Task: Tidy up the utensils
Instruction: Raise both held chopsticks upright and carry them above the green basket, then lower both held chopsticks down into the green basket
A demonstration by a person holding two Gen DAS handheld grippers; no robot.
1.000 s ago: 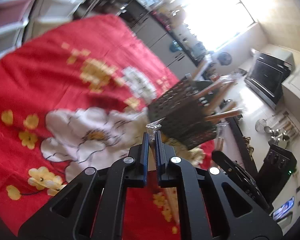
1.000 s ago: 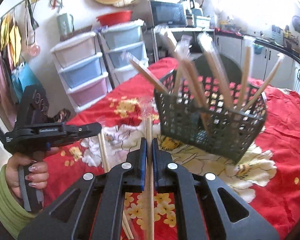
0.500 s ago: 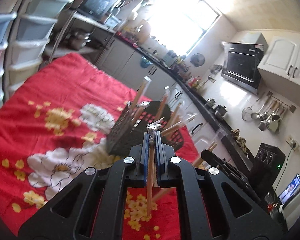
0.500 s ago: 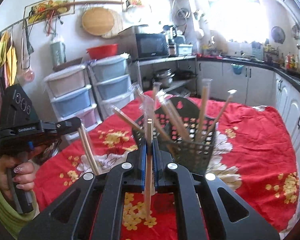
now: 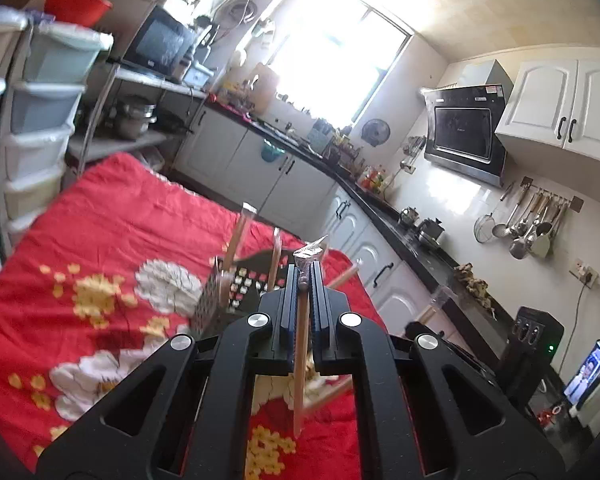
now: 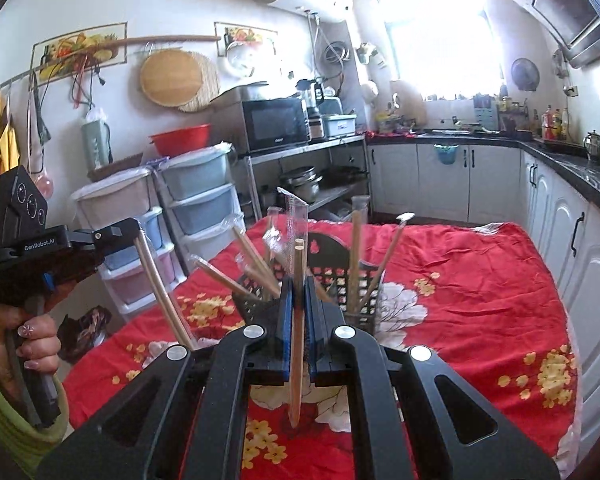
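My right gripper (image 6: 298, 300) is clamped mid-shaft on wrapped chopsticks (image 6: 297, 320), my left gripper (image 5: 303, 292) on another pair (image 5: 300, 360). Light, stiff, slippery film. Basket (image 6: 332, 276) at 12 o'clock on the desk (image 6: 480, 280).

The left gripper (image 5: 304, 280) and right gripper (image 6: 299, 292) are matt black plastic with bright metal screw heads and blue pads. Each pinches a pair of pale, smooth wooden chopsticks (image 6: 297, 332) sleeved in clear, glossy plastic wrap. The basket (image 6: 340, 276) is black perforated plastic. A red floral cloth (image 6: 460, 280), soft and creased, covers the tabletop.
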